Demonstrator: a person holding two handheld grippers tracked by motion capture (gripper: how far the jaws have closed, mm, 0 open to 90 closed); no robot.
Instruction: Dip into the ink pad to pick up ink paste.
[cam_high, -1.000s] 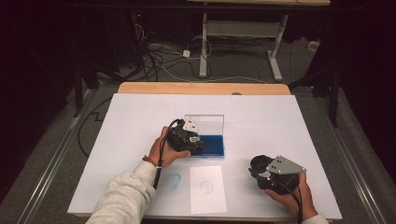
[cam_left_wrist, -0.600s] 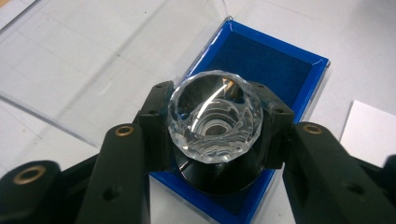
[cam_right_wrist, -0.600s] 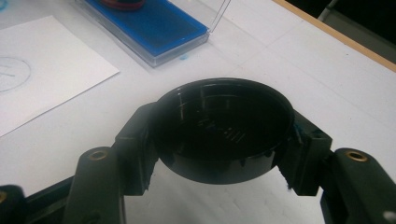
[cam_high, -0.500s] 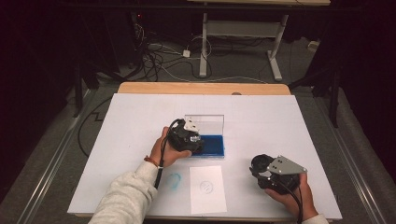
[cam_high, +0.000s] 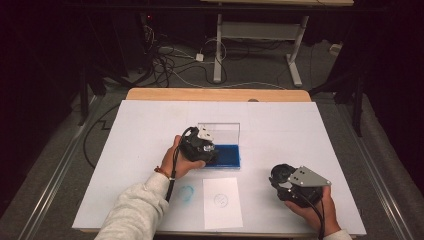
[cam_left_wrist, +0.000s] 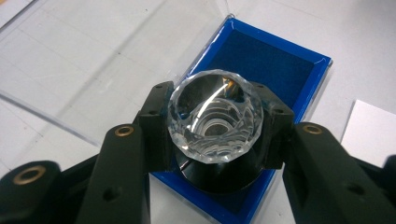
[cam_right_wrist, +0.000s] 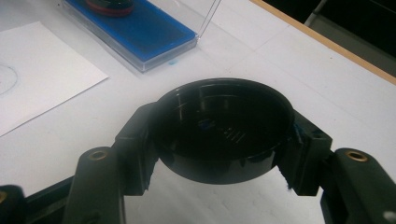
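A stamp with a clear faceted knob (cam_left_wrist: 215, 123) stands on its black base on the blue ink pad (cam_left_wrist: 275, 60). My left gripper (cam_left_wrist: 215, 116) is shut on that knob. In the high view the left gripper (cam_high: 200, 147) sits over the ink pad (cam_high: 227, 156) at mid-table, whose clear lid (cam_high: 222, 131) stands open behind it. My right gripper (cam_right_wrist: 219, 135) is shut on a round black cap (cam_right_wrist: 219, 123), open side facing the camera. In the high view the right gripper (cam_high: 286, 181) rests near the table's front right. The stamp's red-ringed base (cam_right_wrist: 109, 5) shows on the pad in the right gripper view.
A white sheet of paper (cam_high: 221, 200) with a faint round print lies in front of the pad, and a blue smudge (cam_high: 186, 192) marks the white table top (cam_high: 150, 120) to its left. A wooden edge (cam_high: 215, 94) runs along the back, with cables on the floor beyond.
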